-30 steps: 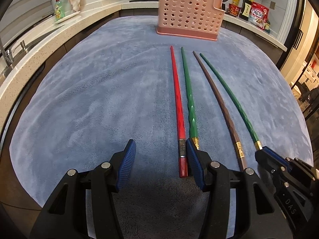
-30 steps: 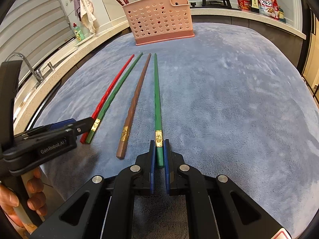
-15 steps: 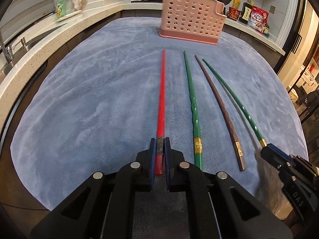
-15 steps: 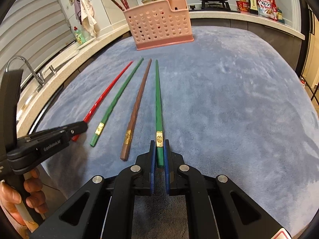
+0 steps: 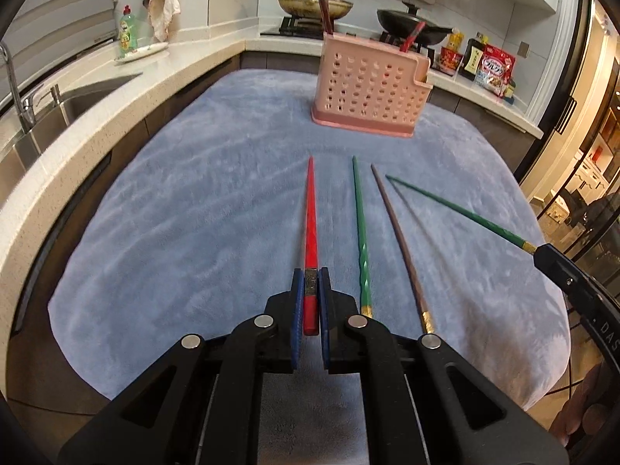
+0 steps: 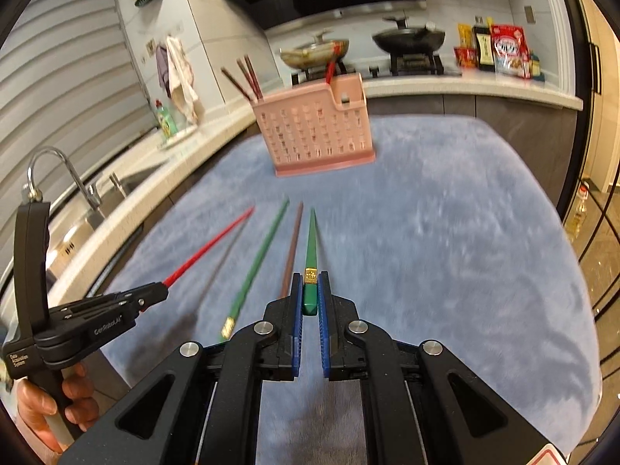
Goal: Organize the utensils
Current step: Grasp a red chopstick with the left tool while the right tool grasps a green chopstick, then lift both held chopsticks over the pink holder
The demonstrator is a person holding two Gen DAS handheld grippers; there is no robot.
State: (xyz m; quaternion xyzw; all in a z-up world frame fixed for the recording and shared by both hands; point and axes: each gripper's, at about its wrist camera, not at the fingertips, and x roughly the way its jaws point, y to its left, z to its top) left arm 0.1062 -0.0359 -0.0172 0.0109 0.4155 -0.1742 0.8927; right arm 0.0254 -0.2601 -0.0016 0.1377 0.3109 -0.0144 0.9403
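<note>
My left gripper point(image 5: 310, 277) is shut on the thick end of a red chopstick point(image 5: 310, 213) and holds it lifted above the blue cloth point(image 5: 174, 232); it shows from the side in the right wrist view point(image 6: 164, 290). My right gripper point(image 6: 310, 281) is shut on a green chopstick point(image 6: 311, 240), also lifted; it shows in the left wrist view point(image 5: 542, 252). A second green chopstick point(image 5: 362, 232) and a brown chopstick point(image 5: 399, 240) lie on the cloth between them. The pink perforated utensil basket point(image 5: 368, 85) stands at the far end and holds several chopsticks.
A sink with a faucet point(image 6: 73, 178) lies along the counter on the left. A stove with a pan point(image 6: 407, 38) and a pot, plus food packets point(image 5: 492, 69), stand behind the basket. A green soap bottle point(image 5: 127, 33) stands at the back left.
My left gripper closed on the red chopstick and raised it. My right gripper raised the green chopstick off the cloth. Both views have risen and tilted toward the basket.
</note>
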